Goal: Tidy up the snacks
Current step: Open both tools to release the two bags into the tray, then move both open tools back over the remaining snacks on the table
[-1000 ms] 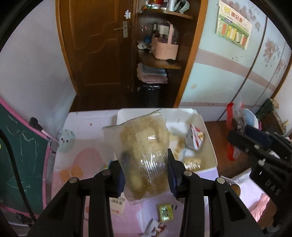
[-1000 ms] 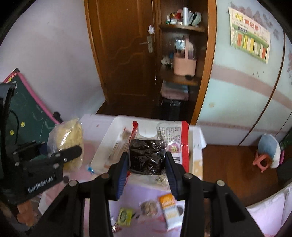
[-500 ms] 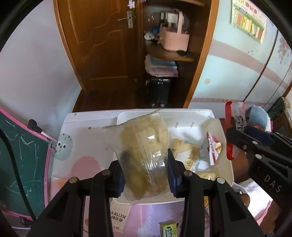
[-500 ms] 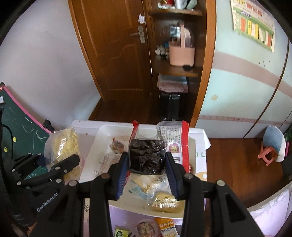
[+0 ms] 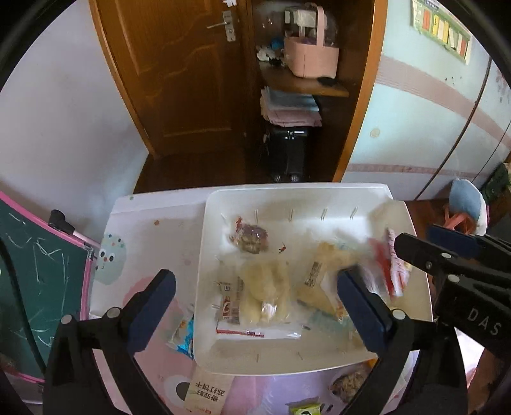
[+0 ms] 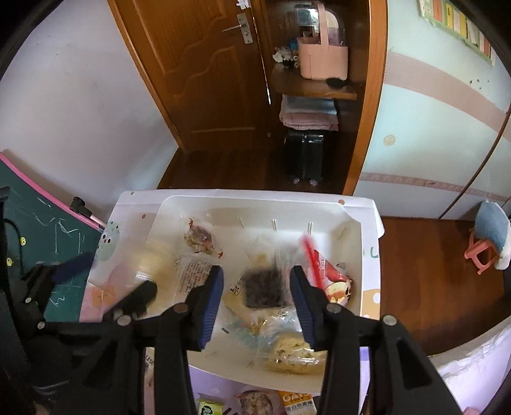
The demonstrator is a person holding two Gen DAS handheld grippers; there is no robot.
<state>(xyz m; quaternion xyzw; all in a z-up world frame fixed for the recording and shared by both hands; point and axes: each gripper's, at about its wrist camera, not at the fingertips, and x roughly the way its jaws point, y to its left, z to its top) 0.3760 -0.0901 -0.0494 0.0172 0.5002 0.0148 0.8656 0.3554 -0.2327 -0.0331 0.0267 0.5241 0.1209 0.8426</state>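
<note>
Readable writing: "DAS" in white on the right gripper's (image 5: pixel 415 252) black body as the left wrist cam sees it; partial "OA…" on an orange packet (image 6: pixel 295 400) just below the tray's near rim; Chinese characters on a pale green-and-white packet (image 5: pixel 207 391) at that same near rim, too warped to read. A poster (image 5: pixel 442 27) w/ coloured bars hangs on the wall far beyond the tray; text too small.

White tray (image 5: pixel 204 255) = landmark. Left gripper (image 5: pixel 255 287) hangs above it, jaws opening and by now spread wide, one finger outside the tray's left wall, the other over the tray's right half. Clear bag of pale yellow puffed snacks (image 5: pixel 265 293) lies inside the tray, centre-left, between the fingers but below them, touching neither.

Right gripper (image 6: pixel 255 281), jaws opening, stands over the tray's right half. Dark snack pack (image 6: pixel 263 287), black lumpy contents behind a clear window, sits between the pads; narrow gaps show each side, no pressing seen. Red-edged wrapper (image 6: pixel 322 271) w/ print, motion-blurred, lies just right of it in the tray.

More wrapped snacks lie in the tray: a brownish one (image 5: pixel 250 237) toward the far wall, a yellow crumbly one (image 6: pixel 292 352) by the near rim.
</note>
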